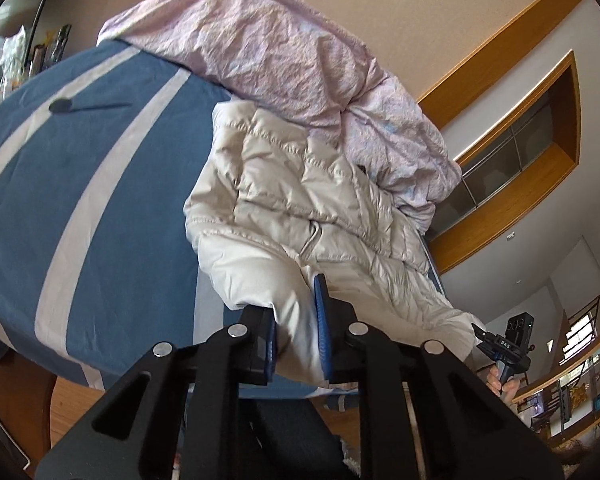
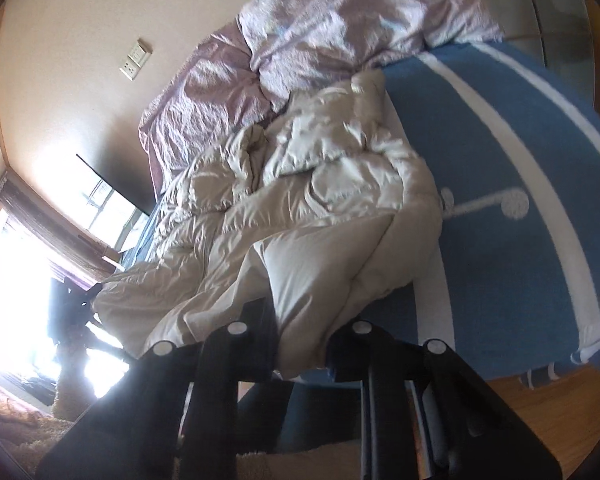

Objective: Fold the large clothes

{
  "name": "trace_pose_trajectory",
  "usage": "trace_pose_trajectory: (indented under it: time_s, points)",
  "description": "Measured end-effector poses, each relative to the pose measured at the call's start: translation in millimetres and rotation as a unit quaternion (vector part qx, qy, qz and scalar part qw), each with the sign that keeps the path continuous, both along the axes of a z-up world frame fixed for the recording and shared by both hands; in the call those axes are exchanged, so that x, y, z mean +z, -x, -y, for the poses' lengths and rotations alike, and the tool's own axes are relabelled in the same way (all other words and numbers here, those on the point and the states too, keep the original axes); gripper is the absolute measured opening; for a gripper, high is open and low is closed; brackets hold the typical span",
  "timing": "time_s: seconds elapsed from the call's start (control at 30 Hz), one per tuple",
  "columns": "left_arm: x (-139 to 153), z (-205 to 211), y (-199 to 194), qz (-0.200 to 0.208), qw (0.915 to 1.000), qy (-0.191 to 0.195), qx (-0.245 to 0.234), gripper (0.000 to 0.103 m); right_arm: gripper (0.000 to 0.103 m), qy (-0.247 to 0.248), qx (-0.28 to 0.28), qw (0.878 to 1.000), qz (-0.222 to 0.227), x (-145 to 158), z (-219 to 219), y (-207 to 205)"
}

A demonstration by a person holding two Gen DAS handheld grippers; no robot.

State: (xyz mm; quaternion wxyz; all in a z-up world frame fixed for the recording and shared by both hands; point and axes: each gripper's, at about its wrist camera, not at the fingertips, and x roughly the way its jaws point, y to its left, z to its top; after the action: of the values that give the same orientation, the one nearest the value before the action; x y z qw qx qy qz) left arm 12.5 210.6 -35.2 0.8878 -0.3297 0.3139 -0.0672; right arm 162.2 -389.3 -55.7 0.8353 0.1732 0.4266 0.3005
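Left wrist view: left gripper (image 1: 296,340) clenched a fold of the cream puffer jacket (image 1: 300,200), which lay on the blue striped bedspread (image 1: 80,184). Right gripper (image 2: 300,344) likewise gripped jacket fabric between its jaws.

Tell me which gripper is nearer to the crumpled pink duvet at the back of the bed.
Cannot tell. The left gripper and right gripper both clamp the cream puffer jacket at its near edge, well short of the duvet.
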Motion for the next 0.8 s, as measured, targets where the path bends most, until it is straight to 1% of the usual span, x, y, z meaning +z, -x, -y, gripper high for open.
trace_pose_trajectory:
  time_s: [0.1, 0.27, 0.5, 0.63, 0.8]
  points:
    - [19.0, -1.9, -15.0, 0.026, 0.9993, -0.017, 0.023, 0.015, 0.018, 0.012, -0.028, 0.997, 0.064, 23.7, -8.3, -5.3]
    - [42.3, -9.1, -48.6, 0.054, 0.9968, -0.031, 0.050, 0.015, 0.018, 0.024, -0.071, 0.988, 0.137, 56.1, -23.8, -27.8]
    - [68.2, -14.5, -88.5, 0.080, 0.9926, -0.056, 0.071, 0.015, 0.018, 0.055, -0.124, 0.970, 0.201, 88.3, -55.2, -68.5]
    - [78.9, -20.0, -112.8, 0.090, 0.9906, -0.065, 0.081, 0.015, 0.018, 0.073, -0.143, 0.961, 0.226, 99.2, -70.2, -92.7]
    - [85.1, -25.1, -145.7, 0.100, 0.9877, -0.074, 0.094, 0.015, 0.018, 0.093, -0.173, 0.950, 0.244, 104.6, -87.5, -123.5]
